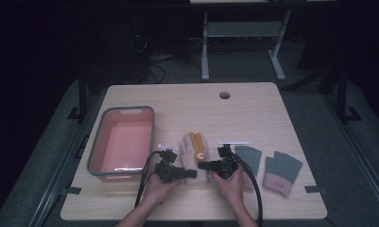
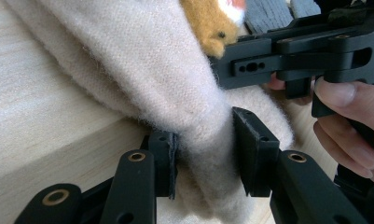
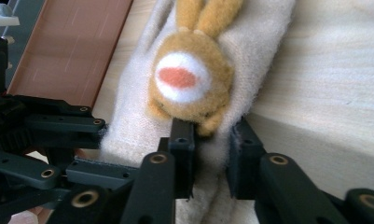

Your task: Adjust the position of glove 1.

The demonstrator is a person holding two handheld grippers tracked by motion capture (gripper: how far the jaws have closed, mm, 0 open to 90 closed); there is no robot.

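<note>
A fluffy cream knitted glove with an orange plush animal face [image 1: 194, 152] lies flat near the middle of the pale wooden table [image 1: 253, 109]. The left gripper [image 1: 193, 174] is clamped on its cuff edge from nine o'clock, wool bunched between the pads [image 2: 168, 158]. The right gripper [image 1: 202, 165] pinches the same cuff from three o'clock, just under the plush face [image 3: 189, 81]. A grey-rimmed pink plastic tub [image 1: 122, 142] sits at nine o'clock of the glove; two grey fingerless gloves with pink cuffs [image 1: 272, 168] lie at three o'clock. No writing or brand is readable anywhere.
</note>
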